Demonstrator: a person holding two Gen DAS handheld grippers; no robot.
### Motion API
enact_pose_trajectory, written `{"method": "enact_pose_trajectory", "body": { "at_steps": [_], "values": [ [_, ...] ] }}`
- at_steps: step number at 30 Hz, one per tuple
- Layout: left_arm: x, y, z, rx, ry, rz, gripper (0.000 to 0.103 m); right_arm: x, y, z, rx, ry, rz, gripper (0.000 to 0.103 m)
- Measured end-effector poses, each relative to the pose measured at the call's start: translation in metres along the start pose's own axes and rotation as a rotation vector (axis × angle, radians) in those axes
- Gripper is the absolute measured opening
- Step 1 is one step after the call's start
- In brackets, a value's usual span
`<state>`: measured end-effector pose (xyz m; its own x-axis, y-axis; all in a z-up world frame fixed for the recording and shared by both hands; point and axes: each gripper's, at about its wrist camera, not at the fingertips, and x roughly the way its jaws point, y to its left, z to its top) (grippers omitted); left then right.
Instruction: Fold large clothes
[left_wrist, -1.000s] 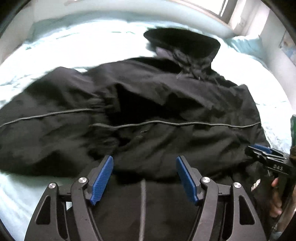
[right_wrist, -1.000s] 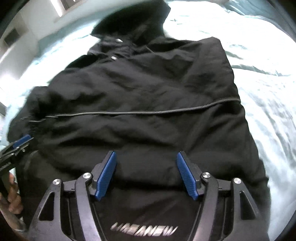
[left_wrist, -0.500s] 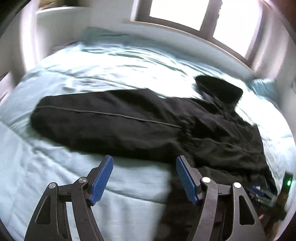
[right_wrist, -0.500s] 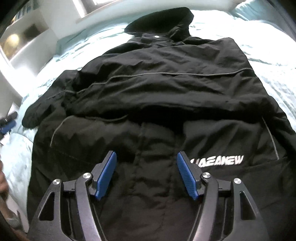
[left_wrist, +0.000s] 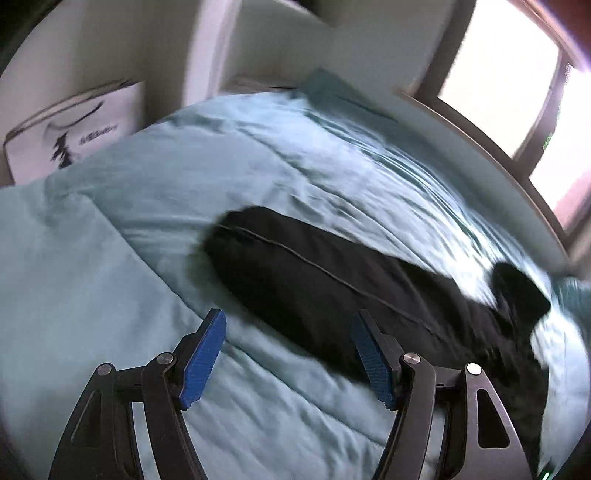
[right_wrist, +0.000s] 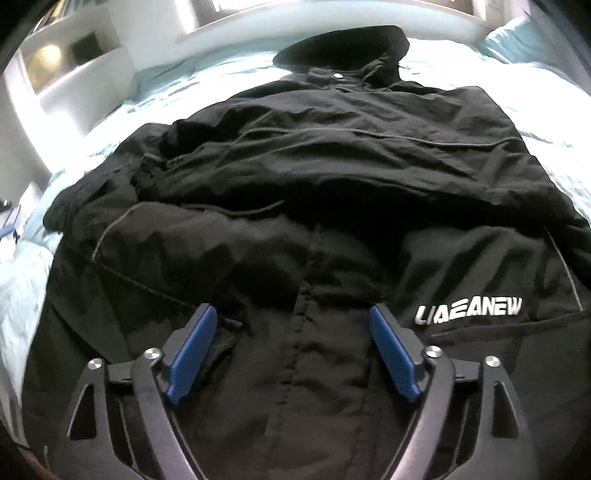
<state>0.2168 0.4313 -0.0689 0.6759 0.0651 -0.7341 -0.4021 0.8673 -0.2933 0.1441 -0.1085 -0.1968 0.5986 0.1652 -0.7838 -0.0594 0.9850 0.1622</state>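
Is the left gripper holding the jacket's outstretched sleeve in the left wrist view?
No. The left gripper stands open with nothing between its blue pads; the black sleeve lies flat on the teal bedding beyond them.

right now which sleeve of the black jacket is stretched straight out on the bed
The black jacket's left-side sleeve, lying straight across the teal bedding; the other sleeve is folded across the chest.

— What's ahead of my left gripper (left_wrist: 290, 354)?

— My jaws are wide apart with nothing between them, hanging over the pale blue bedding (left_wrist: 110, 295). Just beyond my right fingertip lies the jacket sleeve (left_wrist: 295, 273), black, stretched away to the right.

— Further off?

— The hood (left_wrist: 517, 291) far right, a window (left_wrist: 498, 74) above it, a white printed bag (left_wrist: 74, 136) far left.
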Motion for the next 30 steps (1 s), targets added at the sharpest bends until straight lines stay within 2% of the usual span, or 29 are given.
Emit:
{"method": "enact_pose_trajectory", "body": {
  "at_steps": [3, 8, 13, 17, 19, 20, 21, 24, 26, 30],
  "values": [
    [0.029, 0.026, 0.015, -0.080, 0.027, 0.008, 0.072, 0.003, 0.004, 0.000, -0.022, 0.003, 0.005, 0.095],
    [0.076, 0.048, 0.024, -0.174, 0.070, -0.060, 0.072, 0.008, 0.005, -0.003, -0.045, -0.005, 0.024, 0.101],
    [0.111, 0.052, 0.029, -0.208, 0.106, -0.073, 0.072, 0.009, 0.003, -0.006, -0.041, -0.023, 0.060, 0.103],
    [0.132, 0.045, 0.029, -0.187, 0.118, -0.065, 0.071, 0.009, 0.001, -0.006, -0.033, -0.029, 0.074, 0.103],
    [0.134, 0.037, 0.029, -0.142, 0.096, -0.021, 0.062, 0.009, 0.001, -0.006, -0.033, -0.029, 0.074, 0.103],
    [0.134, 0.031, 0.029, -0.108, 0.086, 0.013, 0.043, 0.009, 0.001, -0.006, -0.033, -0.029, 0.075, 0.103],
    [0.132, 0.023, 0.029, -0.068, 0.072, 0.045, 0.030, 0.009, 0.001, -0.006, -0.032, -0.029, 0.074, 0.103],
    [0.117, 0.007, 0.030, -0.003, 0.013, 0.060, 0.020, 0.009, 0.001, -0.007, -0.031, -0.030, 0.080, 0.103],
    [0.102, -0.002, 0.031, 0.019, -0.026, 0.047, 0.018, 0.009, 0.000, -0.007, -0.030, -0.031, 0.084, 0.103],
    [0.065, -0.026, 0.033, 0.046, -0.088, -0.026, 0.016, 0.009, 0.000, -0.007, -0.028, -0.031, 0.088, 0.103]
  ]
}}
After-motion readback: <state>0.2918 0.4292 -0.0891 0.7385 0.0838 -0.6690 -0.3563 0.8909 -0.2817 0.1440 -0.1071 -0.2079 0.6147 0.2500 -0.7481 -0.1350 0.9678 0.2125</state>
